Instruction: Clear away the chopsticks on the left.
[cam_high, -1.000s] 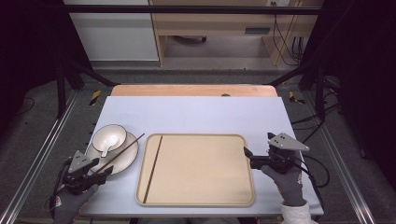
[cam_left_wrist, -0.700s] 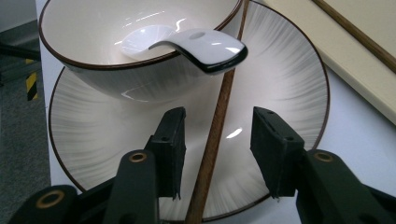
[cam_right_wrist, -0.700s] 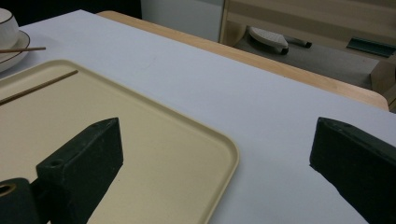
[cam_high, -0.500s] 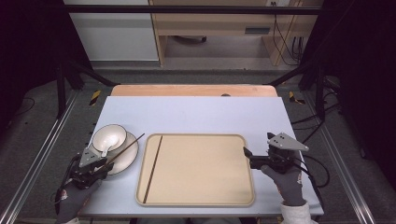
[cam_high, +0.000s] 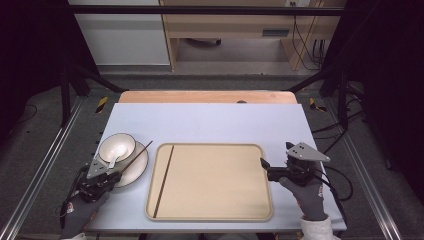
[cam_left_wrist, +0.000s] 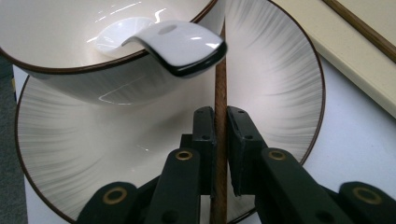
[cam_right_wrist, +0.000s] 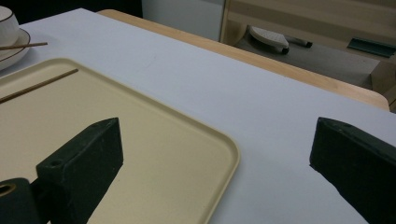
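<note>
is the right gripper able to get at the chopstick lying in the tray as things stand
Probably yes. The right gripper is open at the tray's right edge, and the chopstick lies along the tray's left side with only bare tray floor between them. It would need a reach across; the left gripper is busy at the plate.

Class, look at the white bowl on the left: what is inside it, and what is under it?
Inside the bowl lies a white spoon, its handle over the rim. Under it is a plate; the bowl covers the plate's middle. The left gripper clamps a chopstick beside it.
</note>
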